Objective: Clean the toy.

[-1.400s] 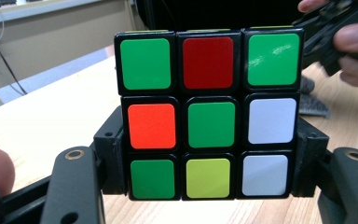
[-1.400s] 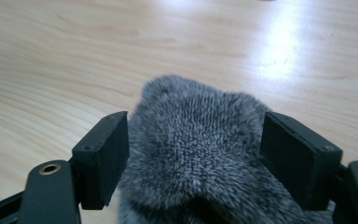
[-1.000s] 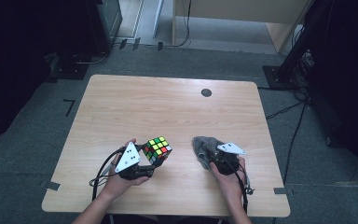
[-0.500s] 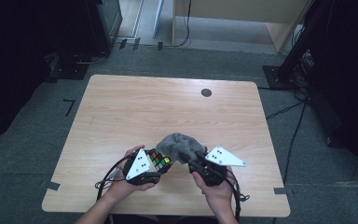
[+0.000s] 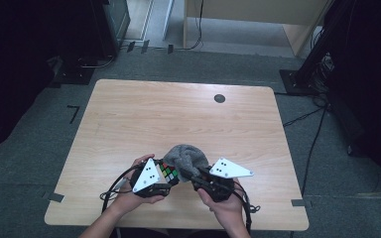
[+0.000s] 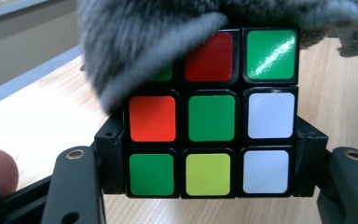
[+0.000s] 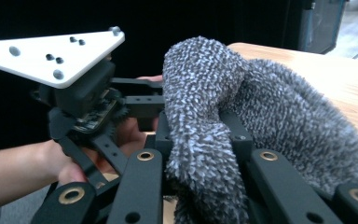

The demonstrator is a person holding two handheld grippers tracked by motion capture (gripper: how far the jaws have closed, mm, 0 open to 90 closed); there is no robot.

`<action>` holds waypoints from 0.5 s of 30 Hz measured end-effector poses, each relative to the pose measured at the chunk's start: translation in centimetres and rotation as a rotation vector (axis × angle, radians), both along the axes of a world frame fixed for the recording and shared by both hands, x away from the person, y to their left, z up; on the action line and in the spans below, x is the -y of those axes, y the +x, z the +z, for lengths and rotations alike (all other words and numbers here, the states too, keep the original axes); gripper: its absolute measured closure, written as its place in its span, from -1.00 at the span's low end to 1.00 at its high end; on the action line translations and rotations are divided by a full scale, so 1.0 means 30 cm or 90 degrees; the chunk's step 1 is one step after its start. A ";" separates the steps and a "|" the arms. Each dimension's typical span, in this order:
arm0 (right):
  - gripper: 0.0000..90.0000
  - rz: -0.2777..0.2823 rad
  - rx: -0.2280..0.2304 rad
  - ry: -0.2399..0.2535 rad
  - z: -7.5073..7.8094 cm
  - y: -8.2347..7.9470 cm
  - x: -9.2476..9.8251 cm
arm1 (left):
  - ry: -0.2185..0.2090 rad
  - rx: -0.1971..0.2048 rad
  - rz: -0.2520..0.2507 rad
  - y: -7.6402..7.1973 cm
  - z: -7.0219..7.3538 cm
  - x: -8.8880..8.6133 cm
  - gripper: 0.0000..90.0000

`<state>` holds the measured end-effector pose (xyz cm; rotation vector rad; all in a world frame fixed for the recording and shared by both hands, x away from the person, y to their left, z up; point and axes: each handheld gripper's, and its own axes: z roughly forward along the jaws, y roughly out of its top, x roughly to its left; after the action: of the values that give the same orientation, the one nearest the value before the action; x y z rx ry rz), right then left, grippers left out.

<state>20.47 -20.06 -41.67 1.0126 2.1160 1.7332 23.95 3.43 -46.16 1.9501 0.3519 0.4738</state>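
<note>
A scrambled puzzle cube (image 5: 168,173) (image 6: 212,116) hangs just above the table's near edge, clamped by its sides in my left gripper (image 5: 167,176) (image 6: 209,161). Green, red, white and yellow stickers face that gripper's camera. A grey fuzzy cloth (image 5: 186,156) (image 6: 140,42) (image 7: 261,112) drapes over the cube's top and upper left corner. My right gripper (image 5: 192,171) (image 7: 200,135) is shut on a fold of the cloth; its jaws have just closed a little further on it. In the right gripper view the left gripper (image 7: 84,93) sits close on the left.
The wooden table (image 5: 154,109) has a small black round disc (image 5: 220,98) near its far edge. Dark equipment stands and cables lie on the grey floor around the table. Both hands work close to the front edge.
The right gripper lifted the grey cloth off the table and carried it left onto the cube. The left gripper with the cube drew slightly toward the front edge.
</note>
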 end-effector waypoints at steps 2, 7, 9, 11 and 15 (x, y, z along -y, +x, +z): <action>0.65 -0.004 0.007 -0.003 0.002 -0.005 -0.014 | -0.006 0.005 -0.007 -0.006 0.006 -0.002 -0.25; 0.65 -0.071 -0.035 0.032 -0.040 0.027 0.048 | -0.022 0.002 -0.019 -0.011 0.015 0.000 -0.25; 0.65 -0.070 -0.022 0.028 -0.034 0.011 0.030 | -0.014 0.001 -0.014 -0.009 0.010 0.005 -0.25; 0.65 -0.047 -0.006 0.034 -0.019 -0.005 0.000 | -0.014 0.000 -0.014 -0.007 0.008 0.005 -0.25; 0.64 -0.050 0.009 0.030 -0.005 -0.010 -0.015 | -0.033 0.000 -0.015 -0.006 0.020 -0.012 -0.25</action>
<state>20.16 -19.61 -41.81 1.0789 2.0080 1.7539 23.77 3.78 -45.57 1.9026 0.3367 0.4456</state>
